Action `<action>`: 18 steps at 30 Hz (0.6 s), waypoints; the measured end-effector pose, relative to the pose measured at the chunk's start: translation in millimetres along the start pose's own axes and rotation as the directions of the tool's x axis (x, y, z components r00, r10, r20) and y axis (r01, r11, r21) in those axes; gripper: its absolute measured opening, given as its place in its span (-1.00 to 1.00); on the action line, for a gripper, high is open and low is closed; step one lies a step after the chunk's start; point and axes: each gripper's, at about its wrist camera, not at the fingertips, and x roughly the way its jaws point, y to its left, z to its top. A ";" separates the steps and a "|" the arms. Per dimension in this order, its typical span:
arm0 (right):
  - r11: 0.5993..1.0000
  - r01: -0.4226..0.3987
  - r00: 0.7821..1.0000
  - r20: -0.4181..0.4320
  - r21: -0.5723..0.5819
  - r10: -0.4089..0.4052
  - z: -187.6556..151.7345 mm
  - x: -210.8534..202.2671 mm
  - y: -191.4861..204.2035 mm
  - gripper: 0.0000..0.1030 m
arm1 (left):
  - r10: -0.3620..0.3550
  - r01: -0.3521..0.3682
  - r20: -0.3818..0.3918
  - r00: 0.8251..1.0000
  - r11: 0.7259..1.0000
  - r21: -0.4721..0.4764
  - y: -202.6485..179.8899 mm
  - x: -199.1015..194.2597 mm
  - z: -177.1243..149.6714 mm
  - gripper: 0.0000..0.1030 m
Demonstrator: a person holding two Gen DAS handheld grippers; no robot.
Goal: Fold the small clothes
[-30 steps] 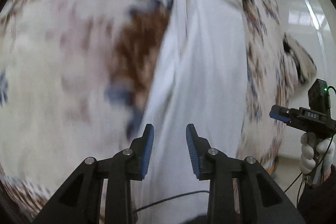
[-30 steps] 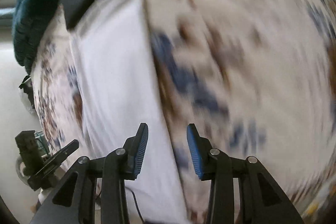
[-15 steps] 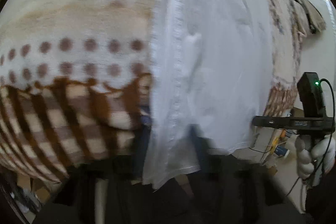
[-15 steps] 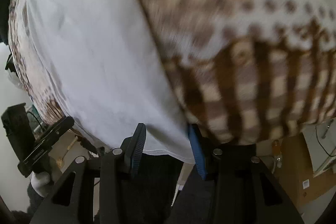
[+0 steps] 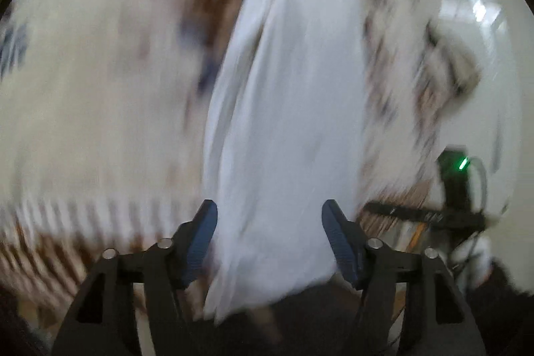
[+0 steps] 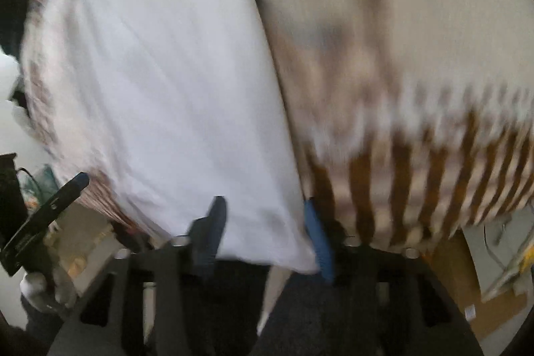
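A white garment (image 5: 287, 122) lies long and narrow on a cream blanket with brown and blue patterns (image 5: 100, 89). My left gripper (image 5: 268, 239) is open, its blue pads either side of the garment's near end, holding nothing. In the right wrist view the same white garment (image 6: 160, 72) lies left of the blanket (image 6: 417, 39). My right gripper (image 6: 267, 232) is open, its fingers straddling the garment's near hem at the surface's edge. Both views are blurred by motion.
The blanket's brown striped border (image 6: 434, 175) hangs over the near edge. The other gripper shows at the side of each view, on the right (image 5: 434, 216) and on the left (image 6: 43, 219). Cardboard and clutter (image 6: 494, 299) lie on the floor below.
Both grippers swung toward the garment's near hem and the blanket's edge. The left gripper's fingers now stand wider apart than one second ago. The garment stays flat.
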 end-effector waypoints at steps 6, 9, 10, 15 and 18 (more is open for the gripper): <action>0.989 -0.128 0.957 0.253 -0.077 0.143 116.0 -77.5 15.8 0.23 | -0.053 0.042 0.215 0.975 0.998 0.052 -10.8 9.3 149.5 0.22; 0.980 -0.173 0.928 0.318 -0.099 0.196 198.8 -91.9 15.9 0.23 | -0.060 0.047 0.240 0.969 0.997 0.058 -11.4 42.1 214.8 0.22; 0.974 -0.200 0.917 0.330 -0.105 0.224 225.0 -93.3 18.8 0.23 | -0.060 0.048 0.237 0.970 0.997 0.054 -10.9 50.1 231.5 0.22; 0.957 -0.245 0.902 0.326 -0.152 0.283 326.9 -97.9 27.4 0.23 | -0.052 0.045 0.202 0.978 0.998 0.041 -9.1 94.0 299.6 0.22; 0.936 -0.281 0.894 0.296 -0.211 0.335 360.7 -95.1 46.2 0.23 | -0.028 0.009 0.223 0.974 0.996 0.089 -17.0 99.1 312.0 0.18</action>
